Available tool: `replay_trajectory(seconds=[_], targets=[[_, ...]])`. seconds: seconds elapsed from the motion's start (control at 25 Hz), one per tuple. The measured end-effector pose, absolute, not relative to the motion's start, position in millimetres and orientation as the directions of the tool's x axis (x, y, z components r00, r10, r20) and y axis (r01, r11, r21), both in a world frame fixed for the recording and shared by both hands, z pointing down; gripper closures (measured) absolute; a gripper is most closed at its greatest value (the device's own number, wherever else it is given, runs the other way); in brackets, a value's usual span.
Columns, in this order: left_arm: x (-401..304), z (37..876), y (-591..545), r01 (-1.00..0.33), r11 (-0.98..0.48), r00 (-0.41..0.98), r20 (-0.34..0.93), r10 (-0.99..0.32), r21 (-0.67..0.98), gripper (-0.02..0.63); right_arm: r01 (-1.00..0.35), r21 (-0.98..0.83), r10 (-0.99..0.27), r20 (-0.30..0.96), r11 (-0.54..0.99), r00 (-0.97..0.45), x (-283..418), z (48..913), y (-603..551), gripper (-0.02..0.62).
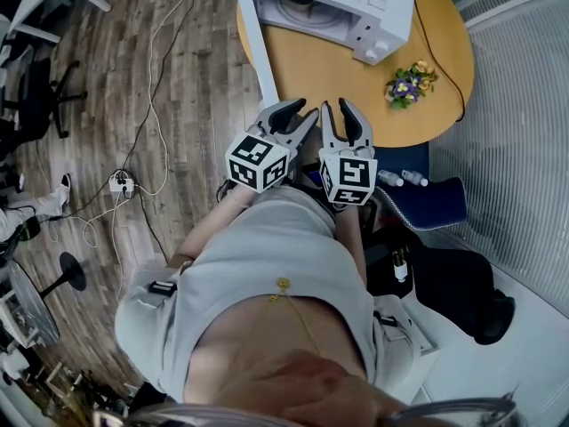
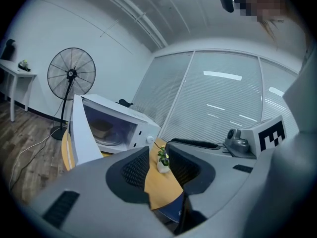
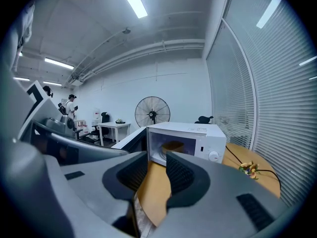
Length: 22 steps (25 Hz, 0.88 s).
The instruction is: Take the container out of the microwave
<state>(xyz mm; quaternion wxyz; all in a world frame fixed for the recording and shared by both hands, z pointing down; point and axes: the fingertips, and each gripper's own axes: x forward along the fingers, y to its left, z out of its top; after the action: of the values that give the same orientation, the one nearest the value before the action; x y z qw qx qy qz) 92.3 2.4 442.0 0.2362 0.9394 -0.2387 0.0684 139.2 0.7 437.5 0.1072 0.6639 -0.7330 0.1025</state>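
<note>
Grippers number 2: our left gripper and right gripper hang side by side at the near edge of 1 round wooden table, each with its jaws apart and nothing between them. We see 1 white microwave across the table, its door swung open, with 1 brown container inside. 1 small flower pot stands beside it.

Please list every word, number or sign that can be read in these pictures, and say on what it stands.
No text can be read.
Microwave, control panel: print too small to read.
Marker cubes: black-and-white square patterns only, no letters.
Small bottles on the chair: labels too small to read.
</note>
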Motion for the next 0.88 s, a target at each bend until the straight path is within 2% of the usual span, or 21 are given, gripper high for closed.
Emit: replay_trajectory(seconds=[0.36, 0.72, 0.88], targets=[[85, 447, 1, -0.524, -0.752, 0.852, 0.267, -0.451, 0.400, 0.480, -0.992, -0.006, -0.946, 0.301, 0.126, -0.122, 136, 439, -5, 0.472], [32, 450, -17, -0.693, -0.632, 0.720, 0.290, -0.630, 0.347, 0.480, -0.984, -0.015, -0.937, 0.302, 0.180, -0.176, 118, 441, -8, 0.469], [19, 447, -26, -0.727, -0.604, 0.685, 0.287, -0.670, 0.325, 0.480, -0.981, -0.016, -0.934, 0.302, 0.193, -0.189, 112, 441, -9, 0.469]])
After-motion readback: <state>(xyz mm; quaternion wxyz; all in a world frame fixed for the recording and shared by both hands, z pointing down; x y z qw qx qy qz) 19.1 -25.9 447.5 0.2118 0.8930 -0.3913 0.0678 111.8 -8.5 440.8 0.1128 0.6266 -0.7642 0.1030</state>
